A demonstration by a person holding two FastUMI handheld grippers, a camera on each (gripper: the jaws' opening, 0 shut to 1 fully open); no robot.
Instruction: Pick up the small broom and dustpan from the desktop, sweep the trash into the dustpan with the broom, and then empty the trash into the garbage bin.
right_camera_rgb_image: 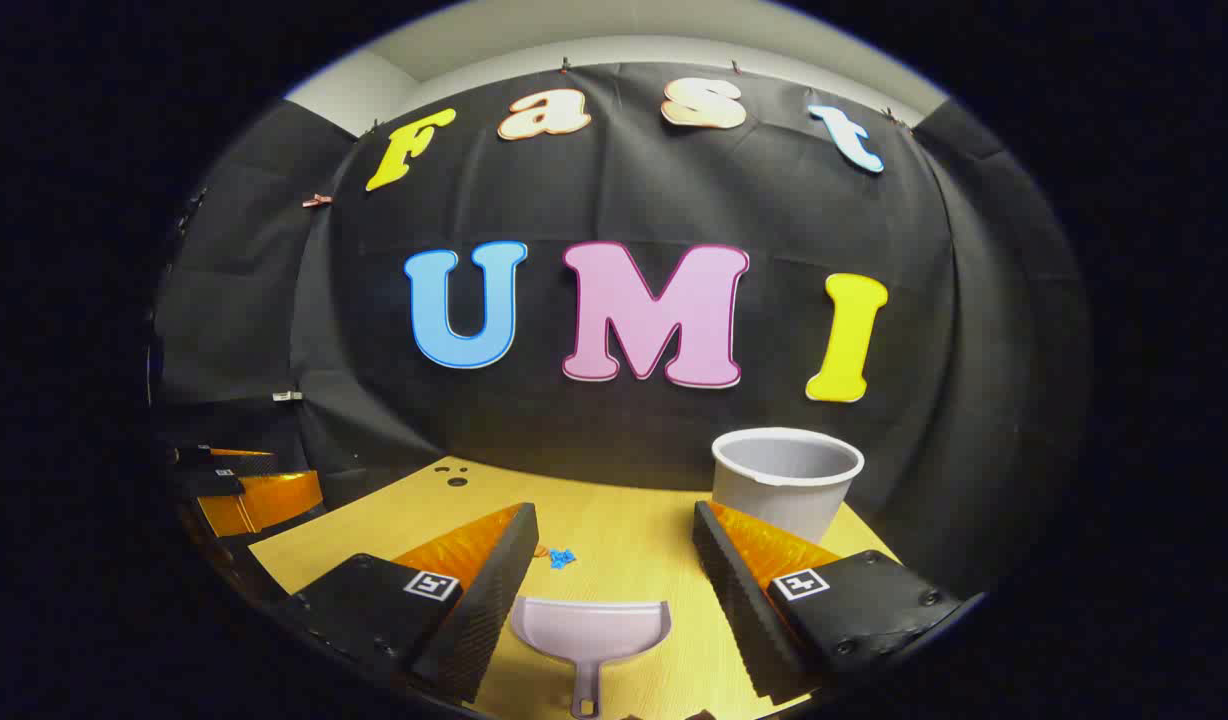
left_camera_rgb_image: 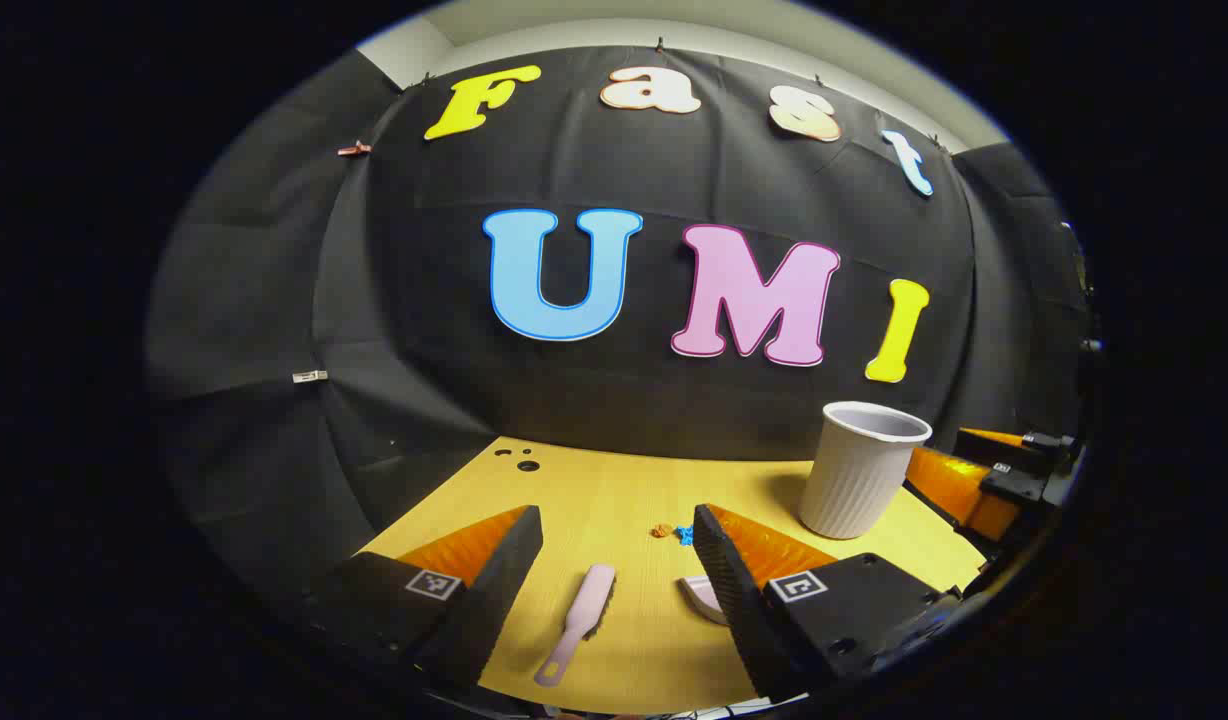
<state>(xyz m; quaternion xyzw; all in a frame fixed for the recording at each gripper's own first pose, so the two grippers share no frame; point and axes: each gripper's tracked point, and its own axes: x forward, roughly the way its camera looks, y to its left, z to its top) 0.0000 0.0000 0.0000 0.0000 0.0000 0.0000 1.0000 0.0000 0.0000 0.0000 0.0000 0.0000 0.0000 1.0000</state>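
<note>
A: Left tongs wide open, nothing held. Broom lies flat on the desk between the two fingers, handle toward the camera, brush end away.

B: Right tongs likewise spread wide and empty. Dustpan sits between them on the desk, handle pointing back at the camera.

A: Trash, small orange and blue bits, sits just past the broom. Bin stands upright at the far right of the desk.

B: Nothing picked up yet, I judge. Risks?

A: Broom handle is thin and lies flat; fingers closing too high would skid over it or flick it into the trash and scatter the bits.

B: Dustpan handle is short. A shallow grip could let the pan tilt and spill. Bin looks light; a bump may tip it.
</note>
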